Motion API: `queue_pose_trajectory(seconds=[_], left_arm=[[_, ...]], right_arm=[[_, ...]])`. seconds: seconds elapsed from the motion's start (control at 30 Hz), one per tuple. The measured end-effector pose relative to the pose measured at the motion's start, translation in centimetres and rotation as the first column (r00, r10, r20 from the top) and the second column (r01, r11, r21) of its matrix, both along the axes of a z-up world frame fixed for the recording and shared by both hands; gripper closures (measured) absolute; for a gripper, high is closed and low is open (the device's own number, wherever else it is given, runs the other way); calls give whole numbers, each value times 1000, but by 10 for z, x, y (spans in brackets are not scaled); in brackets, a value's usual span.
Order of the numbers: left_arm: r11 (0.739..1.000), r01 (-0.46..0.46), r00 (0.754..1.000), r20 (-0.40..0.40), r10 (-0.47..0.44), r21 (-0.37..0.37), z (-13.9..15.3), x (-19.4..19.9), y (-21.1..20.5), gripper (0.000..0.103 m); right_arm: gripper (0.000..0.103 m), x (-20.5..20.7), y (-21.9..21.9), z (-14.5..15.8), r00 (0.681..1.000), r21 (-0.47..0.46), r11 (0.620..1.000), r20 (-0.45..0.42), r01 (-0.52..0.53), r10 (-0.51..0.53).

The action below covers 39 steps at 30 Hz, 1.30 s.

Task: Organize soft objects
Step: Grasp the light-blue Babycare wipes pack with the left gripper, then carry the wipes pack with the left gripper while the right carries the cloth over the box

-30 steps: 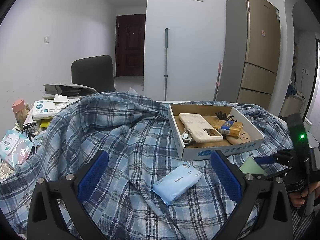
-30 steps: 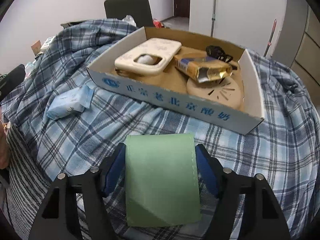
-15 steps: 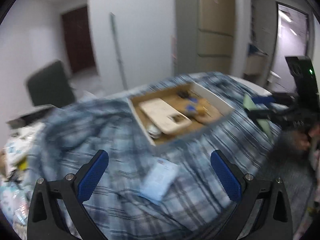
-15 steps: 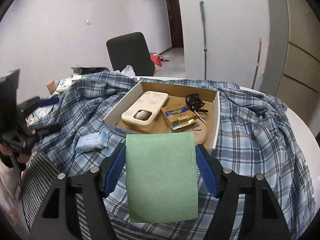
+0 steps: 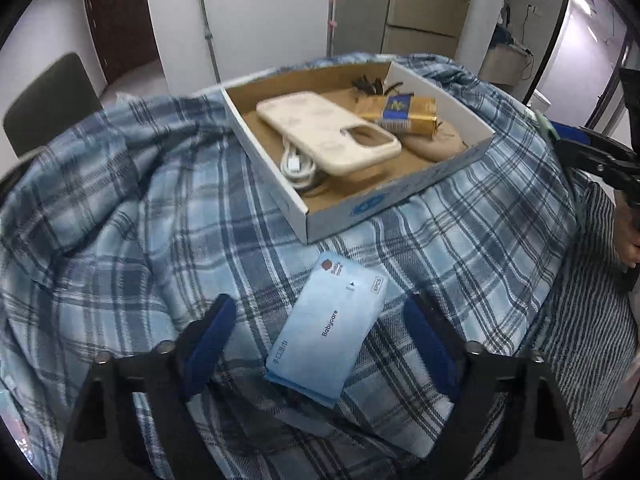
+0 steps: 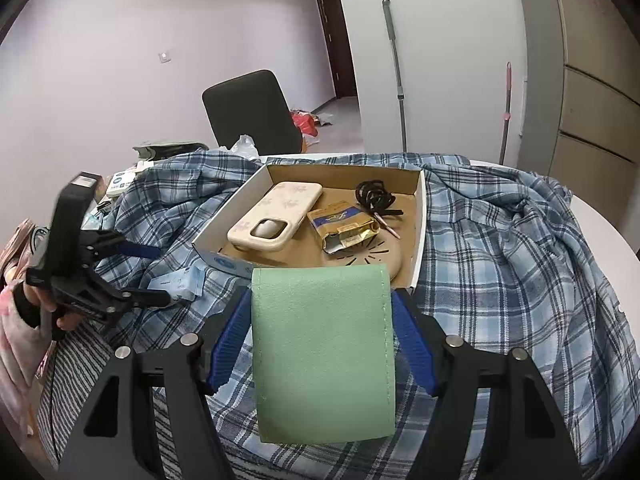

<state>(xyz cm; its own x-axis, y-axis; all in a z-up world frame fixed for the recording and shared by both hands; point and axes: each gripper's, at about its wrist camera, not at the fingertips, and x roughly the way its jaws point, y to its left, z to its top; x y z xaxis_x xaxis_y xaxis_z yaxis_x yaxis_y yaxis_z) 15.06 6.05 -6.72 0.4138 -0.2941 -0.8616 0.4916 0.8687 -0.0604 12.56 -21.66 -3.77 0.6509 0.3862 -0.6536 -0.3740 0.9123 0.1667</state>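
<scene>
Clamping the green pouch (image 6: 322,352), the right gripper (image 6: 322,344) hangs before the box (image 6: 418,232); left gripper (image 5: 320,340), jaws wide, straddles the tissue pack (image 5: 326,332) on the plaid cloth (image 5: 120,216).

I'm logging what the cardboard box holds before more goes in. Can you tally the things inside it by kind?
Inside the cardboard box:
Phone case: 1
White charging cable: 1
Gold and blue packet: 1
Black hair ties: 1 bundle, count unclear
Round tan pad: 1
Total: 5 kinds
</scene>
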Motion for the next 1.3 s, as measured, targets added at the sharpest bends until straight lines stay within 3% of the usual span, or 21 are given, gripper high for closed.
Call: queue_pose_trajectory(seconds=[0.1,0.17,0.2,0.3,0.5,0.67,0.77,0.93,1.3], left_arm=[[1000,16,999,-45,-17,-18,-8,6,0,22],[1000,21,998,-54,-21,2,-13,6,0,34],[1000,22,998,-57,-21,6,-15,7,-1,49],[1000,6,997,-82,-7,-9,-19,9,1,63],[998,-28,999,-41,26,-48,-4,-4,1,65],[996,-63,994,89,68,-67,28,-26,-8,65],[992,-97,976,189,110,-75,49,-41,-19,65],[987,-115,947,288,144,-114,79,-60,-31,65],[972,-189,861,452,234,-142,132,-73,-56,65]], right_arm=[[34,-2,-3,2,1000,7,1000,8,2,-2],[34,-2,-2,3,1000,4,1000,11,2,-2],[34,-1,-3,2,1000,2,1000,12,4,-4],[34,0,-2,1,1000,4,1000,5,2,-2],[34,-1,-2,-1,1000,2,1000,12,10,-10],[34,-7,1,1,998,-4,999,52,33,-33],[34,-14,11,0,996,-58,998,83,26,-21],[34,-25,20,9,993,-63,998,122,14,-6],[34,-39,31,73,962,-30,997,265,71,-60]])
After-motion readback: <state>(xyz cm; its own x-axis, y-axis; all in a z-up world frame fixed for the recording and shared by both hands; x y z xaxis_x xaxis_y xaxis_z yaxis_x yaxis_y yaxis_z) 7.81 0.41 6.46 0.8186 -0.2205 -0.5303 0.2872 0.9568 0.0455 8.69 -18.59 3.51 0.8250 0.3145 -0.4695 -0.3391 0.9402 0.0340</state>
